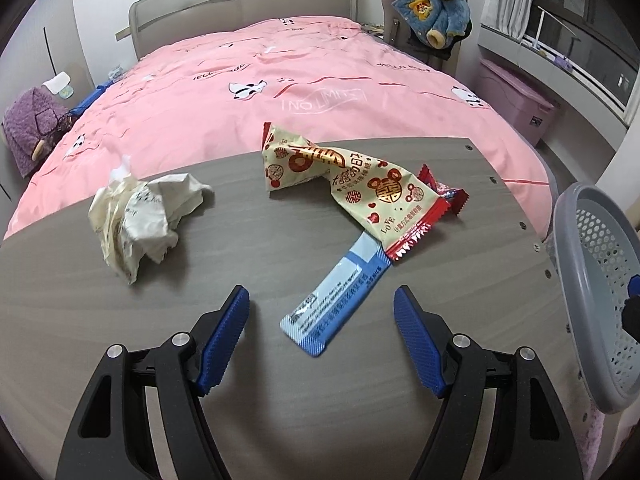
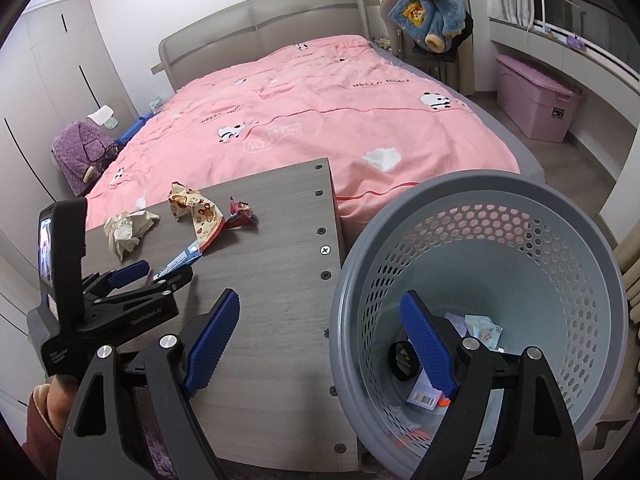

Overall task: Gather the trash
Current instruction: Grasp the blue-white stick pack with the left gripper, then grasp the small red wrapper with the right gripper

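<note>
Blue-white wrapper [image 1: 336, 300] flat on grey table [image 1: 120, 320], just ahead of left gripper [image 1: 322, 304], between its wide-apart fingers; long axis diagonal, near-left to far-right. Right gripper [image 2: 320, 334] spread, empty, straddling rim of trash basket [image 2: 580, 240]. Left nearer; should grasp.
</note>
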Motion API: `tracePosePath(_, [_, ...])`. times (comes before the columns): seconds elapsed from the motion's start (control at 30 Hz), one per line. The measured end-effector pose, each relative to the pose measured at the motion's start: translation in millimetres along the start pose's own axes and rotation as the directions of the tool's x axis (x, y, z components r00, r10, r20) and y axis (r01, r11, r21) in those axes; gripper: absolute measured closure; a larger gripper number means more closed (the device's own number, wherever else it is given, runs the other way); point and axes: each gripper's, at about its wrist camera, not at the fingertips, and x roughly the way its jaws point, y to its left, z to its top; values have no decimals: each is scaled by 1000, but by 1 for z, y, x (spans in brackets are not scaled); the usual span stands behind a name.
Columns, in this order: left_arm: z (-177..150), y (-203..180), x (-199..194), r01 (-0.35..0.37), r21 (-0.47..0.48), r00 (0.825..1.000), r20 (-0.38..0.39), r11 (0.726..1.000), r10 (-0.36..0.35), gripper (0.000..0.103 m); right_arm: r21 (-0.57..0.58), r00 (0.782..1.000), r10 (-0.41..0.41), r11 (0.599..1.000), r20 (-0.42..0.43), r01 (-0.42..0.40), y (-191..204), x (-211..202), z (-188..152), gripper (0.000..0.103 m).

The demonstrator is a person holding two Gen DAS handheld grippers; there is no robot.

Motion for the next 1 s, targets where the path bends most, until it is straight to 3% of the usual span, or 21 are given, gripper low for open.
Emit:
tracePosePath(0.2, [6, -2, 4, 15, 22, 1000, -9, 1000, -14, 35, 9, 1000, 9, 1000, -6, -9, -2, 4, 0, 22])
tracePosePath(0.43, [0, -14, -3, 54, 71, 998, 4, 996, -55, 79, 18, 1000, 16, 1000, -14, -16, -2, 7, 1, 22])
tracePosePath(0.7, [-12, -4, -15, 83, 20, 997, -14, 996, -82, 81, 5, 1000, 18, 1000, -13, -18, 4, 10, 4, 22])
tracePosePath(1.0, [-22, 16, -41, 59, -50, 998, 27, 997, -58, 81, -47, 998, 44, 998, -40, -46, 24, 37, 21, 22])
